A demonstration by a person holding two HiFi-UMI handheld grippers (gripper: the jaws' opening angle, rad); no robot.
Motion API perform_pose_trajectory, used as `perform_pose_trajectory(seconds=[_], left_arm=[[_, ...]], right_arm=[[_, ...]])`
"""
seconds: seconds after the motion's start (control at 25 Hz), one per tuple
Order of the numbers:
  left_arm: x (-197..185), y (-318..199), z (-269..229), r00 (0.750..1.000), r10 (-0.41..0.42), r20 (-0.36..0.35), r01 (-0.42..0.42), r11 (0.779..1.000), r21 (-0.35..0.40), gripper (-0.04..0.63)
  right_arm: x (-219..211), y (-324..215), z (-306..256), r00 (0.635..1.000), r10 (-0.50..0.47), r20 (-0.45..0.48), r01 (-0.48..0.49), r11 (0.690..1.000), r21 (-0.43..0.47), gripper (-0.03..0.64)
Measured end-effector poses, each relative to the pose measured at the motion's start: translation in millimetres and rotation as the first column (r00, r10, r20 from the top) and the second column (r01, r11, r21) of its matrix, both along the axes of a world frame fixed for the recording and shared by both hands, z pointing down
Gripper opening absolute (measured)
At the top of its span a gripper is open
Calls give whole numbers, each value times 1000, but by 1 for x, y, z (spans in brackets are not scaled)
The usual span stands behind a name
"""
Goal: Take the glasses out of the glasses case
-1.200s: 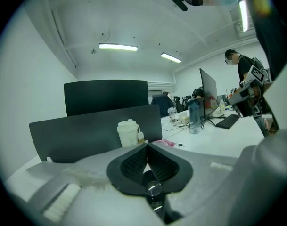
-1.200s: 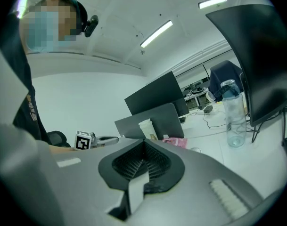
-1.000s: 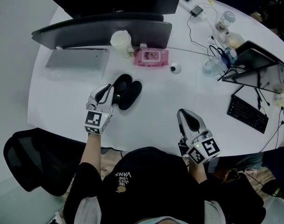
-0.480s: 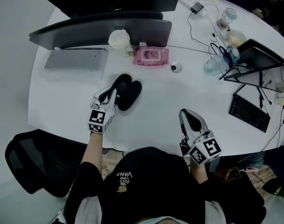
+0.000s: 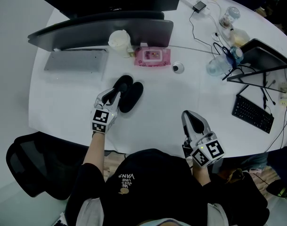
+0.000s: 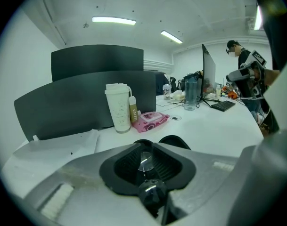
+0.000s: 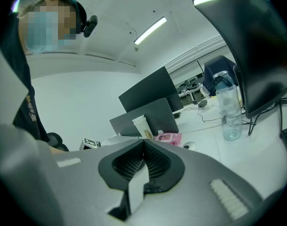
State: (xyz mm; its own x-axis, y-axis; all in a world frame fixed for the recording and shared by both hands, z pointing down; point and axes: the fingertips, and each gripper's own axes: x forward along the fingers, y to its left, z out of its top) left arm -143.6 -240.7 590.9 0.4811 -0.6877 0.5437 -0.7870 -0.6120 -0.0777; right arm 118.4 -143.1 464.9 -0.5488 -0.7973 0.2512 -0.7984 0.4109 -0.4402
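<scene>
On the white table, right in front of the person, lies the glasses case, open, its two black oval halves side by side. From above both halves read as plain black, and I can't make out the glasses inside.

At the case's near left edge sits the left gripper, tips right up against the left half. In the left gripper view its jaws are closed, tips together, with the case's dark rim peeking just past them. There's a small glint in the hollow between the pads; what it is, I can't tell.

Well to the right of the case, near the table's front edge, is the right gripper. The right gripper view shows its jaws pressed together with nothing between them, and it is clear of the case.

Beyond the case, away from the person, a pink wipes pack lies flat with a white cup upright just to its left. A small round disc sits right of the pack. Far right of the case there's a clear bottle and a black keyboard.
</scene>
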Motion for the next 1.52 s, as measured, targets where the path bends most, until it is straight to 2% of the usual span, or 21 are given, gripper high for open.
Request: perform_pose_trajectory(seconds=[0.16,0.28,0.72,1.0,1.16,1.52], left_arm=[[-1,2,13,1000,2,27,-1,999,-46,74],[0,0,17,1000,8,29,-6,999,-50,87],[-1,1,43,998,5,65,4,991,-137,91],[-8,2,58,997,-1,79,15,984,-175,91],[-6,-2,54,997,-10,70,22,985,-174,91],[-10,6,73,981,26,192,23,969,-247,78]], right_arm=[[1,-1,2,1000,3,3,-3,1000,-4,2],[1,-3,4,1000,5,3,-5,1000,-10,2],[5,-6,11,1000,7,3,-7,1000,-27,2],[5,-9,13,1000,9,4,-9,999,-35,2],[5,-11,16,1000,12,3,-12,999,-40,2],[8,-14,16,1000,18,5,-18,999,-36,2]])
